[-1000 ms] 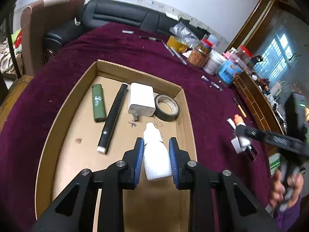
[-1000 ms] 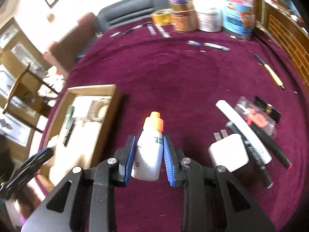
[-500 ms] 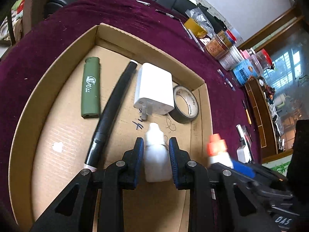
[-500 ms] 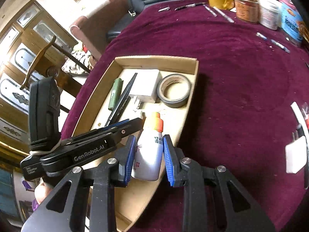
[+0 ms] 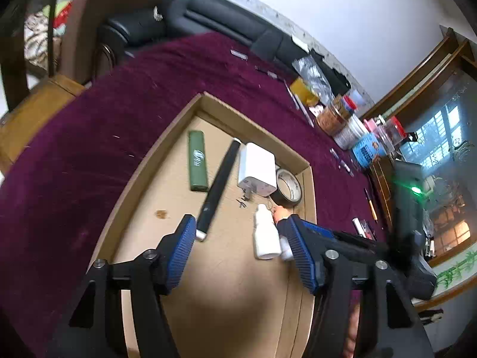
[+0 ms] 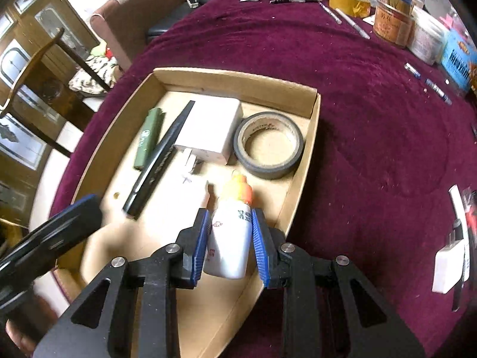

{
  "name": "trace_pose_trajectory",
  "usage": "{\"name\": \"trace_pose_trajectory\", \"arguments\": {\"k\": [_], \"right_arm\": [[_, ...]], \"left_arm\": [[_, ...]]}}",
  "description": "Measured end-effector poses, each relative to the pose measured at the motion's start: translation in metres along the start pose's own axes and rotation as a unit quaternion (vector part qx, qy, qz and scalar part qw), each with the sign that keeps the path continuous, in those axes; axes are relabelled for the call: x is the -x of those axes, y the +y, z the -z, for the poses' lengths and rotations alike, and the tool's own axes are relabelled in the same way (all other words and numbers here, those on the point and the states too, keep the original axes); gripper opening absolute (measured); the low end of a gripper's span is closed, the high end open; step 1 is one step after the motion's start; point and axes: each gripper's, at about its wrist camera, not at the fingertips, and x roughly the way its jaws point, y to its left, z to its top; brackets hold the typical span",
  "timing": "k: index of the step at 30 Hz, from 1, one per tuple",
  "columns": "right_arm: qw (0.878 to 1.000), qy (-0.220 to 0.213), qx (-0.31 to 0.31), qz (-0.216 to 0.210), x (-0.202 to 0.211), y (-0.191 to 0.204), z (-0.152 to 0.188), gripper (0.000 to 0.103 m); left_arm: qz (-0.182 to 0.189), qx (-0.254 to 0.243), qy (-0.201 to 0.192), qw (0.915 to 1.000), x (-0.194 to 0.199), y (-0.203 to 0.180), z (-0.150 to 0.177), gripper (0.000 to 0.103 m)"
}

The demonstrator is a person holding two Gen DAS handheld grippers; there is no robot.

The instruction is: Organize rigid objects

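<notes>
Two grippers work over a shallow cardboard tray on a dark red cloth. The left gripper has its jaws opening, with wide space between the blue pads and nothing pressed by them. A plain white bottle lies flat on the tray floor just ahead of its right finger, free of both pads. The right gripper is clamped on a white bottle with an orange cap, holding it by the body, cap pointing away, tilted over the tray's right side near the right wall.

Ahead of the right gripper, toward the tray's far end, lie a roll of dark tape, a white plug block, a long black pen and a green lighter. The tape sits close to the right wall and the plug; the pen runs lengthwise beside the lighter. Bare tray floor stays open between the left gripper's fingers and on its left, up to the left wall. Behind the pen's near tip the floor is clear as well.

In the left view, the right gripper hides most of the orange-capped bottle; only a sliver of cap shows. In the right view, the left gripper is a blur at the lower left edge. Jars at the table's far side are too small to read.
</notes>
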Motion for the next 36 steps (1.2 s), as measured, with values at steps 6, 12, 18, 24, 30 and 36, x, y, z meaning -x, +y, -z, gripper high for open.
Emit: {"name": "trace_pose_trajectory", "arguments": {"k": [6, 12, 18, 24, 30, 36], "right_arm": [[0.999, -0.035, -0.012, -0.019, 0.019, -0.008, 0.003, 0.038], [0.982, -0.187, 0.001, 0.037, 0.107, -0.049, 0.035, 0.062], [0.945, -0.289, -0.015, 0.153, 0.167, -0.124, 0.086, 0.103], [0.965, -0.199, -0.168, -0.008, 0.152, -0.238, 0.103, 0.101], [0.962, -0.162, -0.203, -0.081, 0.113, -0.254, 0.09, 0.101], [0.954, -0.153, -0.218, -0.14, 0.087, -0.255, 0.083, 0.101]], "left_arm": [[-0.034, -0.035, -0.045, 0.9978, 0.028, -0.015, 0.014, 0.063], [-0.079, -0.124, -0.135, 0.9799, 0.051, -0.062, 0.046, 0.063], [0.004, -0.142, -0.108, 0.984, 0.044, -0.105, 0.083, 0.078], [0.032, -0.167, -0.023, 0.9852, 0.01, -0.14, 0.11, 0.077], [0.02, -0.167, 0.004, 0.9857, 0.006, -0.149, 0.124, 0.077], [0.01, -0.162, 0.005, 0.9867, 0.008, -0.147, 0.129, 0.077]]}}
